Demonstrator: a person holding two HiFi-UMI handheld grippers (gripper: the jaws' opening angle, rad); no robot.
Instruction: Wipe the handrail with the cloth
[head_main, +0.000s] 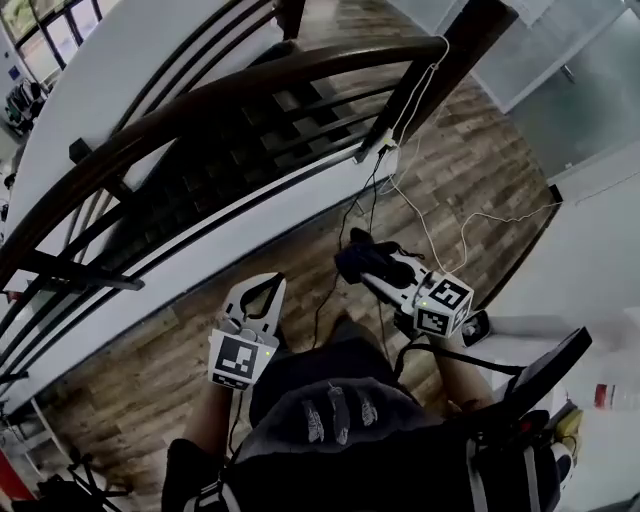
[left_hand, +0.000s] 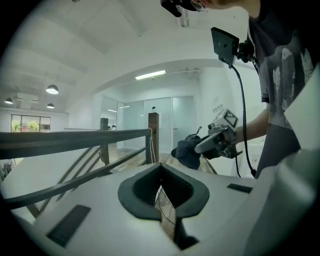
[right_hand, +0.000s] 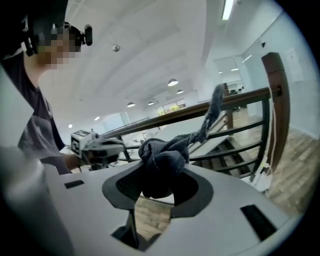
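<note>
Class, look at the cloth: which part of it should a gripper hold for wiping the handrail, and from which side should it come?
Grip the bunched middle of the cloth, as the right gripper does now, coming from the person's side. The wad bulges out ahead of the jaws, so the cloth, not the jaws, would probably meet the handrail.

The dark, bunched cloth (right_hand: 161, 159) sits clamped in the right tongs (head_main: 372, 272), one twisted tail sticking up, clear of the curved dark-brown wooden handrail (head_main: 230, 95).
</note>
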